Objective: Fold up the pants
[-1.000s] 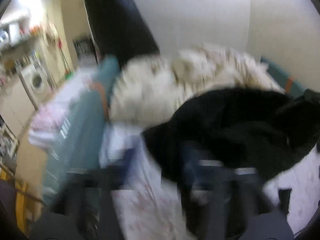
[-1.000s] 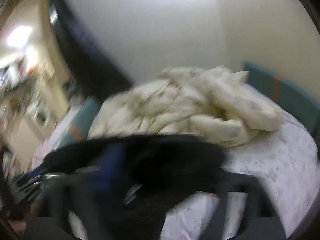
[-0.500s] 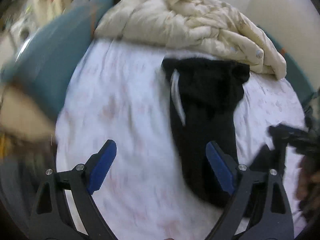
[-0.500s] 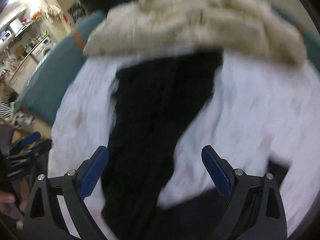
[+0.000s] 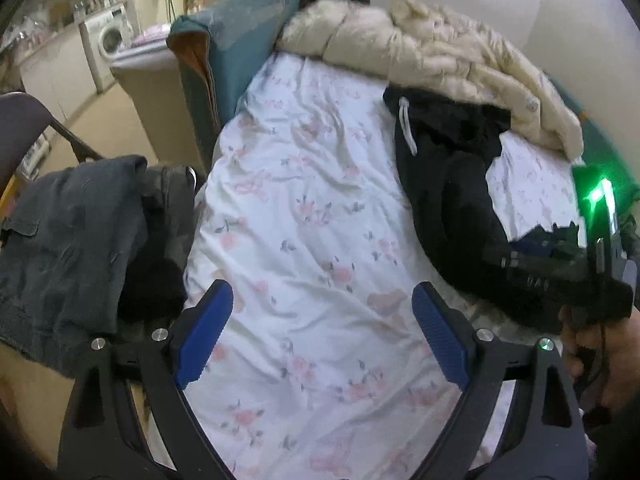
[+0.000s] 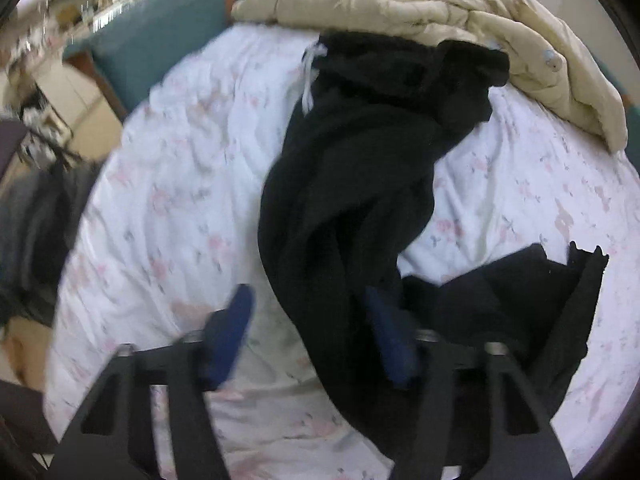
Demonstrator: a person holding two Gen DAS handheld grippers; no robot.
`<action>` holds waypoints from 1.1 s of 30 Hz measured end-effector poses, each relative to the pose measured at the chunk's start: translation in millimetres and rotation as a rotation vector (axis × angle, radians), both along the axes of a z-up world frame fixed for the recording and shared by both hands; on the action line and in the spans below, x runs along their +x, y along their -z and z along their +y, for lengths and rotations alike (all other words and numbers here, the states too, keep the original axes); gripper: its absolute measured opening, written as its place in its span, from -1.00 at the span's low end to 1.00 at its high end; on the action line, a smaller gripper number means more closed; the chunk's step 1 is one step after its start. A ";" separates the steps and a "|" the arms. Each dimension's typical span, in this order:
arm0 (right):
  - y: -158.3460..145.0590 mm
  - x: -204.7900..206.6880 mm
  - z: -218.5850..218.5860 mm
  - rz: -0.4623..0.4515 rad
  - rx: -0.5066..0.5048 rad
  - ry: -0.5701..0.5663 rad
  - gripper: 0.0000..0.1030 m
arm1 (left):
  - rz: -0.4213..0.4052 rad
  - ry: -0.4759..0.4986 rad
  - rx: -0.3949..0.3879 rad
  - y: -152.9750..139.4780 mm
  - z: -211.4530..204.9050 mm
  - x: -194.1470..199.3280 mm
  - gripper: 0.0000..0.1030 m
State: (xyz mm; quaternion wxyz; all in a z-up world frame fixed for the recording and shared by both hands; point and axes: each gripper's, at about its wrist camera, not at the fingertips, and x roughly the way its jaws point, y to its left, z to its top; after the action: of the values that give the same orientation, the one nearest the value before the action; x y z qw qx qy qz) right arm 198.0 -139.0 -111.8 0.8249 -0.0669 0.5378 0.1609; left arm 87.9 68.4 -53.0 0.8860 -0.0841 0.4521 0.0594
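Black pants (image 6: 352,184) laid lengthwise on bed sheet (image 6: 168,184), waistband far, legs near; right gripper (image 6: 310,332) nearer, jaws just closing around leg, not yet clamped; left gripper (image 5: 322,336) apart over bare sheet, pants to its right

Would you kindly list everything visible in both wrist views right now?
black pants: one, black with a white drawstring, lying lengthwise on the bed
floral sheet: one, white with pink flowers, covering the bed
quilt: one, cream, bunched at the bed's far end
cushion: one, teal, at the bed's far left side
grey clothes: a pile, dark grey, left of the bed
washing machine: one, white, background left
left gripper: blue fingers open over bare sheet
right gripper: blue fingers closing in, astride a pant leg
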 end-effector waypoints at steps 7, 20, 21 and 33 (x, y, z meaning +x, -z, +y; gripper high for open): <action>11.4 -5.8 -2.5 -0.058 -0.086 -0.031 -0.92 | 0.003 0.051 0.008 -2.6 -22.8 6.6 0.74; -133.6 51.1 -218.2 -0.418 -0.160 0.444 -0.98 | 0.121 0.071 -0.134 21.3 -28.2 6.5 0.74; -137.5 59.3 -235.7 -0.436 -0.213 0.506 -0.98 | 0.129 0.068 -0.137 23.3 -27.5 6.7 0.73; -56.4 85.3 -298.9 -0.141 -0.297 0.652 -0.54 | 0.177 0.081 -0.129 36.5 -34.7 10.1 0.74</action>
State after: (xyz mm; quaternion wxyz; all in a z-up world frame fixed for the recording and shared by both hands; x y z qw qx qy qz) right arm 283.2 -437.9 -55.4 0.8492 -0.0219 0.4901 -0.1955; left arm 98.0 33.7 -89.6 0.8370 -0.1168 0.5347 0.0016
